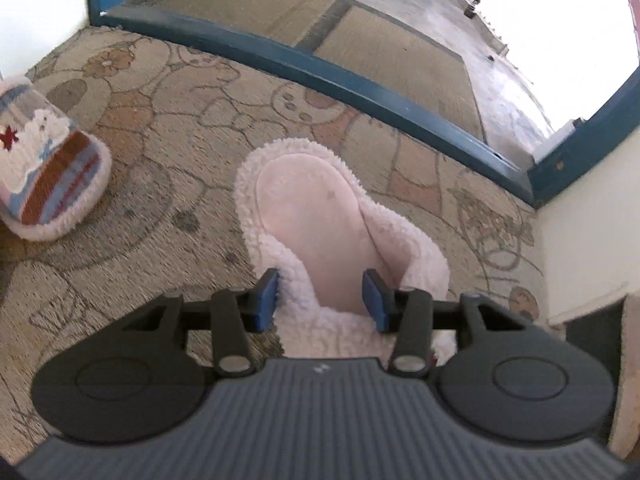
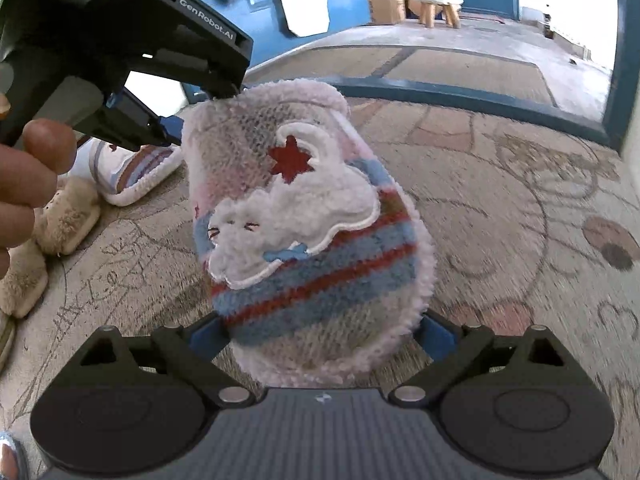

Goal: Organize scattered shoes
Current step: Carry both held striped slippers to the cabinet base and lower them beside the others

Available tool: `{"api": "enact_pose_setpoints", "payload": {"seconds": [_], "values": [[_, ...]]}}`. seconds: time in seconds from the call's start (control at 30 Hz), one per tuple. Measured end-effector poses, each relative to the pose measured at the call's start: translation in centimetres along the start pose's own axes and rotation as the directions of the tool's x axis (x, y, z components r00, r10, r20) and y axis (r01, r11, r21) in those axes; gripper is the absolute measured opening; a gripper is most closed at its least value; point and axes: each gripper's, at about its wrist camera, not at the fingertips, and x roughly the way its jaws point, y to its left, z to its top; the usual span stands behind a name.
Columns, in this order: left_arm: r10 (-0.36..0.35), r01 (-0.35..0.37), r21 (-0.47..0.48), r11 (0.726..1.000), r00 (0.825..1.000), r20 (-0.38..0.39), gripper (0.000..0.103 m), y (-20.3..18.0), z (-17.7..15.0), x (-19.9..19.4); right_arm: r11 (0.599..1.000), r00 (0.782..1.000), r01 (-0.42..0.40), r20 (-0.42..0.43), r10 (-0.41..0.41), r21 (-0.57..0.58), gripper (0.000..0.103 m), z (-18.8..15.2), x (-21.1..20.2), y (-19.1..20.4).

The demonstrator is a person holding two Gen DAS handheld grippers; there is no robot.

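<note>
Right wrist view shows the right gripper (image 2: pixel 320 336) spread wide, its blue pads pressing both sides of the toe of a knitted blue-and-red striped slipper with a white fleece bunny patch (image 2: pixel 304 216), which it holds upright above the beige patterned carpet (image 2: pixel 500 208). Held in a person's hand (image 2: pixel 28 176), the left gripper (image 1: pixel 320 300) reaches the far rim of that slipper; its own camera shows its claw fairly narrow, clamped across the white fleece edge of a pale pink slipper footbed (image 1: pixel 316 216). I cannot tell whether that is the same slipper. My judgement is that the sorting is at an early stage: a matching striped slipper (image 1: pixel 52 176) lies loose near the carpet's left edge, and two fluffy beige slippers (image 2: pixel 68 216) sit unsorted beside it. Along the carpet's far edge runs a raised blue door threshold (image 1: pixel 320 76), with nothing else in the way.
</note>
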Motion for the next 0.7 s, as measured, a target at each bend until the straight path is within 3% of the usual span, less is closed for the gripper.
{"api": "enact_pose_setpoints", "payload": {"seconds": [0.23,0.57,0.63,0.7], "values": [[0.06,-0.059,-0.027,0.998,0.997,0.049,0.044,2.9,3.7,0.9,0.995,0.996,-0.092,-0.022,0.091,-0.044,0.097,4.5,4.6,0.5],[0.121,-0.119,-0.035,0.992,0.989,0.084,0.043,5.8,7.4,3.1,0.981,0.992,-0.117,-0.062,0.109,-0.152,0.097,8.6,9.5,1.1],[0.15,-0.147,-0.029,0.989,0.984,0.099,0.038,6.4,8.1,3.6,0.973,0.989,-0.133,-0.081,0.12,-0.19,0.097,10.1,11.1,1.4],[0.174,-0.172,-0.024,0.985,0.979,0.108,0.018,6.9,8.7,4.2,0.964,0.985,-0.158,-0.099,0.14,-0.212,0.097,11.3,12.3,1.7]]}}
